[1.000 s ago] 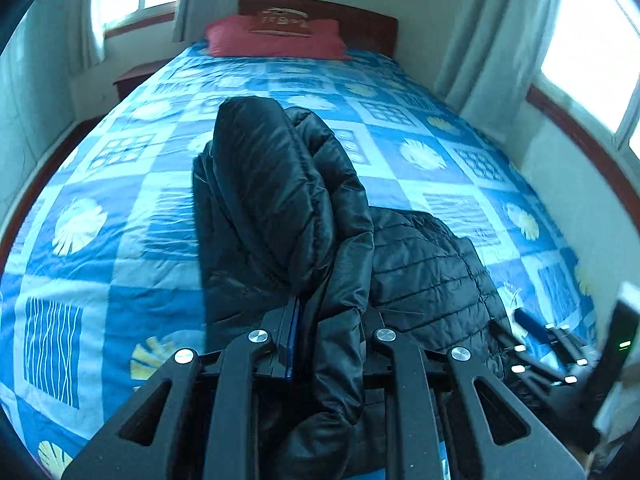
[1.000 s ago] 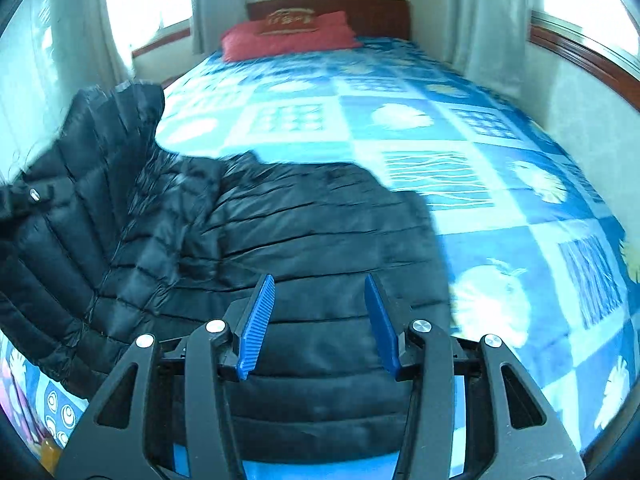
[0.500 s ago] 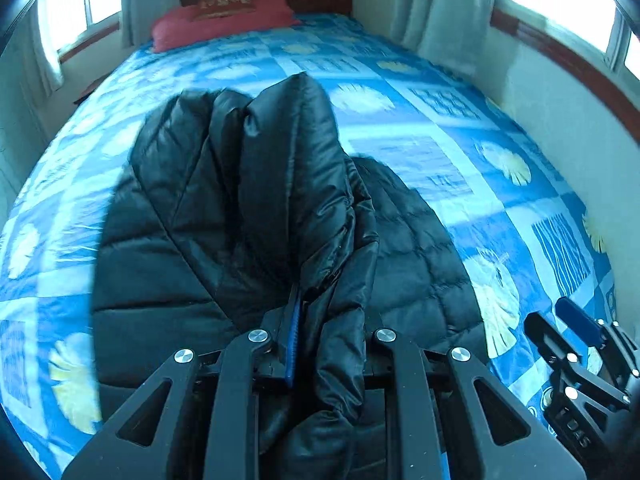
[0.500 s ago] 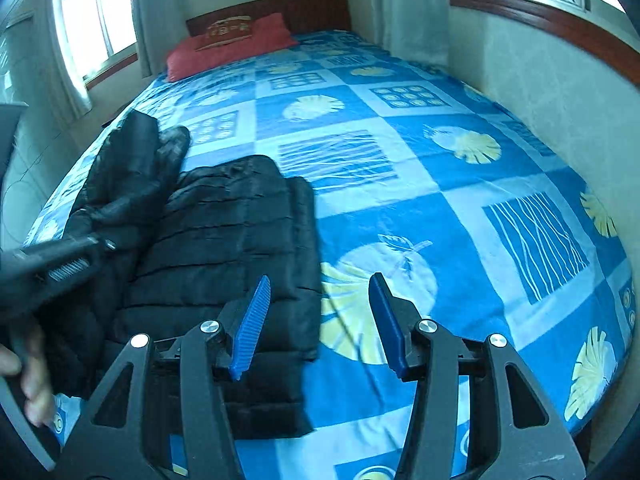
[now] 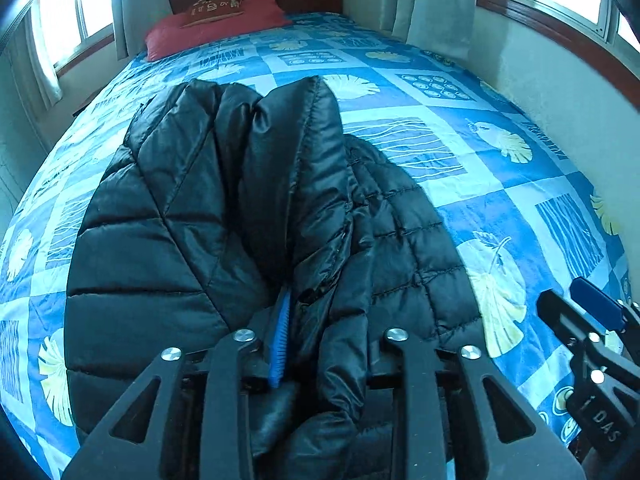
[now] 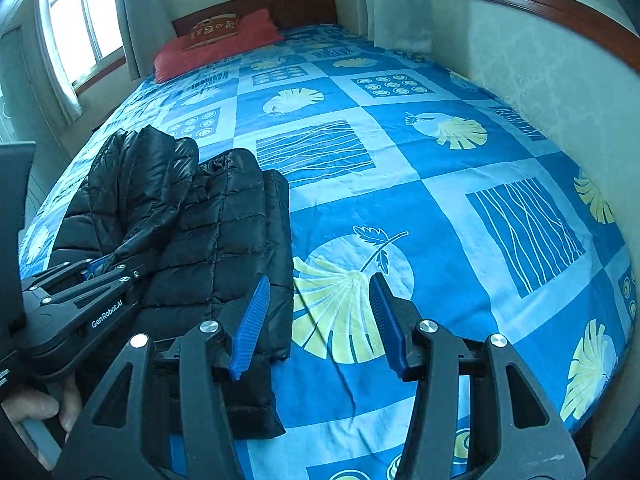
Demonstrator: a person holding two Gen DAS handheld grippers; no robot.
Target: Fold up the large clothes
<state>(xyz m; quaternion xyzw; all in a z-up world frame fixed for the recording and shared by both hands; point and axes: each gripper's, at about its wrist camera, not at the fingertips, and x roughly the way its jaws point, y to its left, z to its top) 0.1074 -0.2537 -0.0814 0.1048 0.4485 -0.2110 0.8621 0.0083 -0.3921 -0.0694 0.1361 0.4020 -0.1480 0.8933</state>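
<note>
Jacket, black, quilted and puffy, lies along the left side of the bed, near its foot, with one side folded over the body and a bunched fold rising toward my left tool. I judge it light for its bulk, soft and springy, with a slick shell that will slide on itself and puff back open once released. So I would take it by a seam or hem edge where the layers are thin, not by a fat padded panel (those squeeze out of a pinch).

My left tool has that fold of jacket between its jaws, one blue pad showing beside the cloth. The jaws have just been opening, and whether the pads press the cloth at all now I cannot tell. My right tool is spread and empty, hovering over the bare bedspread just right of the jacket.

Against a second ago, the left view has swung so the fold lies lower and flatter over the body, and the right tool, then above the black cloth, now looks mostly at bedspread with the jacket off to its left.
</note>
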